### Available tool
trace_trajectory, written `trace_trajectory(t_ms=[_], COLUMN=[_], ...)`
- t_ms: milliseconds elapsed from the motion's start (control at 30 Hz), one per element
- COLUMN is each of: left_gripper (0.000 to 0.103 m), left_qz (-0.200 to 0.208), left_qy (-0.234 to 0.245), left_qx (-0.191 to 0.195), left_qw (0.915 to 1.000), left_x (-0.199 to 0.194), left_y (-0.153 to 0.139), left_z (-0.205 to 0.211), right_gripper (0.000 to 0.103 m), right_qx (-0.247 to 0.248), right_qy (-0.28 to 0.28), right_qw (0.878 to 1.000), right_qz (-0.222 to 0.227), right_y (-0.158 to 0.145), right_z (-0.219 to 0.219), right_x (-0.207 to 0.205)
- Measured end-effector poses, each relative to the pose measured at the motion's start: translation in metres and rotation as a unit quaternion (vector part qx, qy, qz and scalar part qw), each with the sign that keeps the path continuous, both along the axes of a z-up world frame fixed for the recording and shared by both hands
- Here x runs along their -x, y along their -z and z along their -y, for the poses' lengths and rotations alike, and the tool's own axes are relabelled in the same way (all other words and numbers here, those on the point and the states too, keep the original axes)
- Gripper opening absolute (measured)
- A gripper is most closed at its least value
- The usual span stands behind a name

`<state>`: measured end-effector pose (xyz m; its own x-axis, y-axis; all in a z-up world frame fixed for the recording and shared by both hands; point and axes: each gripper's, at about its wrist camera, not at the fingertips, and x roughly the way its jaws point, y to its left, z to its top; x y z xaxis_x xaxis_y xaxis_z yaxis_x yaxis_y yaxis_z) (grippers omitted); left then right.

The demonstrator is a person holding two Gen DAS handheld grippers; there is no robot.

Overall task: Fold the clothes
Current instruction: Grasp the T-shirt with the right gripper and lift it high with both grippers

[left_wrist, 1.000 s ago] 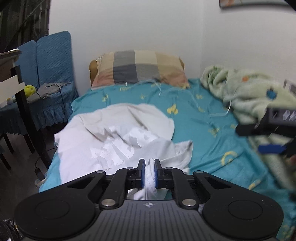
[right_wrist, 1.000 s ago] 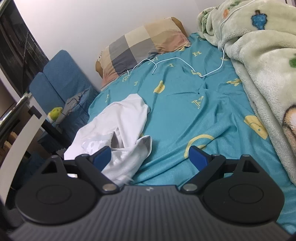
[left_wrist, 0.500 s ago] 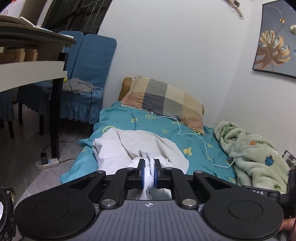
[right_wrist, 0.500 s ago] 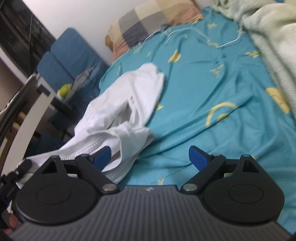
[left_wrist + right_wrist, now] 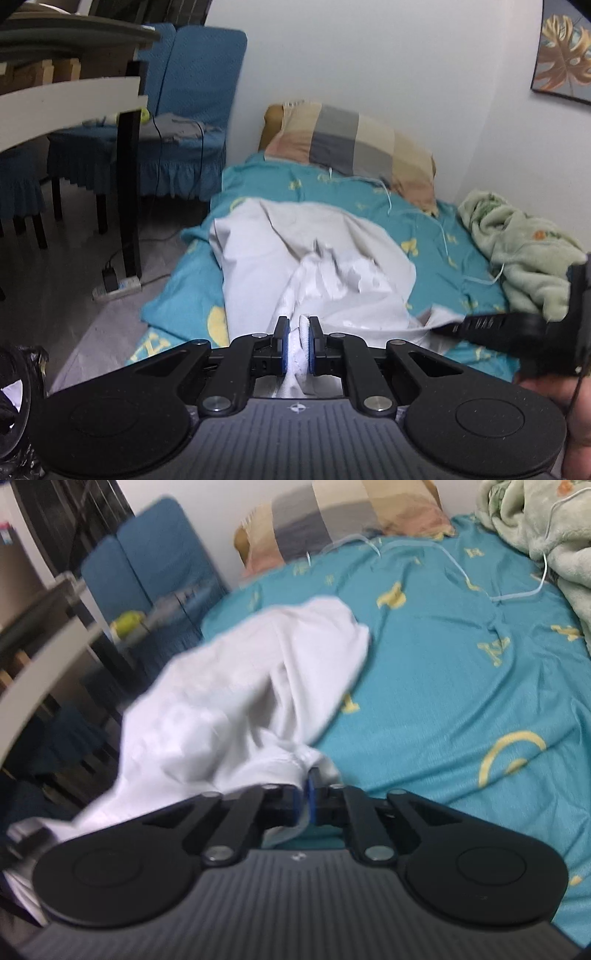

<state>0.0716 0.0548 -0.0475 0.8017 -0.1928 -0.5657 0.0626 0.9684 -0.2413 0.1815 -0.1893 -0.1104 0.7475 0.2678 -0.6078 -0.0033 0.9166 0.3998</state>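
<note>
On the near left part of the bed (image 5: 436, 273), a white garment (image 5: 303, 266) is lying crumpled over the teal sheet (image 5: 461, 672), its far edge rounding off short of the pillow (image 5: 354, 144) and its left edge hanging toward the bed's side.

Left tool (image 5: 296, 345): jaws are sitting narrow, pinching a bunched fold of the white garment between the blue pads (image 5: 283, 343); cloth is rising from the bed to the grip.

Right tool (image 5: 303, 800): jaws are sitting nearly closed, clamping a hem edge of the same garment; in the left wrist view its black body (image 5: 517, 328) is reaching in from the right, with a hand (image 5: 569, 402) showing beneath it.

Open room: the teal sheet is lying bare to the right of the garment and toward the far end, crossed only by a thin white cable (image 5: 461, 572).

Right boundary: a pale green blanket (image 5: 524, 251) is heaped along the wall side.

Far boundary: the checked pillow is resting against the wall.

Left boundary: the bed edge is dropping to the floor (image 5: 66, 295), where a power strip (image 5: 118, 288) is lying; beyond it, a dark-legged surface (image 5: 74, 96) and blue covered chairs (image 5: 192, 92) are standing close by.
</note>
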Motion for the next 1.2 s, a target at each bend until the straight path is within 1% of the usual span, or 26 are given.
trace_trajectory(t_ms=[100, 200, 233, 267, 367, 433, 533, 600, 667, 700, 733, 767, 800, 867, 933, 1033, 1067, 1133, 1200], left_gripper=[0.016, 0.028, 0.037, 0.043, 0.044, 0.046, 0.047, 0.048, 0.050, 0.049, 0.047, 0.040, 0.036, 0.023, 0.016, 0.014, 0.014, 0.013, 0.012], left_qz=[-0.025, -0.039, -0.044, -0.050, -0.068, -0.079, -0.102, -0.110, -0.103, -0.095, -0.086, -0.073, -0.059, -0.025, 0.016, 0.082, 0.101, 0.133, 0.167], left_qy=[0.002, 0.013, 0.017, 0.022, 0.031, 0.021, -0.009, -0.037, -0.066, -0.080, -0.094, -0.105, -0.114, -0.132, -0.139, -0.135, -0.134, -0.131, -0.127], left_qx=[-0.012, -0.018, -0.019, -0.019, -0.029, -0.045, -0.044, -0.035, -0.024, -0.021, -0.019, -0.017, -0.015, -0.012, -0.013, -0.019, -0.019, -0.008, 0.002], left_qw=[0.9996, 0.9990, 0.9987, 0.9983, 0.9968, 0.9956, 0.9938, 0.9926, 0.9922, 0.9920, 0.9916, 0.9917, 0.9916, 0.9908, 0.9901, 0.9872, 0.9856, 0.9824, 0.9778], left_x=[-0.004, 0.000, 0.002, 0.003, 0.006, 0.006, 0.005, 0.005, 0.005, 0.006, 0.007, 0.010, 0.013, 0.018, 0.024, 0.036, 0.040, 0.048, 0.054], left_y=[0.010, 0.011, 0.012, 0.013, 0.019, 0.024, 0.033, 0.034, 0.032, 0.030, 0.027, 0.023, 0.019, 0.009, -0.007, -0.037, -0.049, -0.077, -0.107], left_z=[0.003, 0.012, 0.015, 0.019, 0.032, 0.038, 0.035, 0.028, 0.020, 0.016, 0.013, 0.010, 0.008, 0.004, 0.004, 0.011, 0.014, 0.018, 0.019], right_gripper=[0.006, 0.006, 0.006, 0.006, 0.006, 0.006, 0.006, 0.006, 0.006, 0.006, 0.006, 0.006, 0.006, 0.006, 0.006, 0.006, 0.006, 0.006, 0.006], right_qx=[-0.013, -0.033, -0.038, -0.038, -0.033, -0.037, -0.052, -0.043, -0.035, -0.031, -0.026, -0.019, -0.009, 0.009, 0.021, 0.016, 0.016, 0.019, 0.041], right_qy=[0.011, 0.014, 0.014, 0.012, 0.004, 0.000, -0.001, 0.001, 0.005, 0.006, 0.009, 0.014, 0.021, 0.039, 0.057, 0.079, 0.083, 0.085, 0.079], right_qw=[0.999, 0.995, 0.994, 0.993, 0.988, 0.985, 0.977, 0.971, 0.966, 0.964, 0.964, 0.964, 0.966, 0.972, 0.978, 0.979, 0.978, 0.974, 0.966], right_qz=[0.051, 0.094, 0.105, 0.116, 0.148, 0.167, 0.206, 0.235, 0.254, 0.263, 0.266, 0.263, 0.256, 0.231, 0.198, 0.187, 0.191, 0.210, 0.244], right_y=[-0.023, -0.044, -0.050, -0.056, -0.070, -0.078, -0.092, -0.102, -0.109, -0.111, -0.113, -0.113, -0.112, -0.106, -0.097, -0.091, -0.095, -0.110, -0.138], right_z=[0.004, 0.007, 0.008, 0.007, 0.004, 0.003, 0.004, 0.004, 0.004, 0.005, 0.005, 0.005, 0.006, 0.008, 0.012, 0.021, 0.023, 0.024, 0.021], right_x=[0.012, 0.021, 0.023, 0.025, 0.033, 0.040, 0.052, 0.061, 0.067, 0.071, 0.072, 0.073, 0.073, 0.070, 0.067, 0.069, 0.072, 0.081, 0.093])
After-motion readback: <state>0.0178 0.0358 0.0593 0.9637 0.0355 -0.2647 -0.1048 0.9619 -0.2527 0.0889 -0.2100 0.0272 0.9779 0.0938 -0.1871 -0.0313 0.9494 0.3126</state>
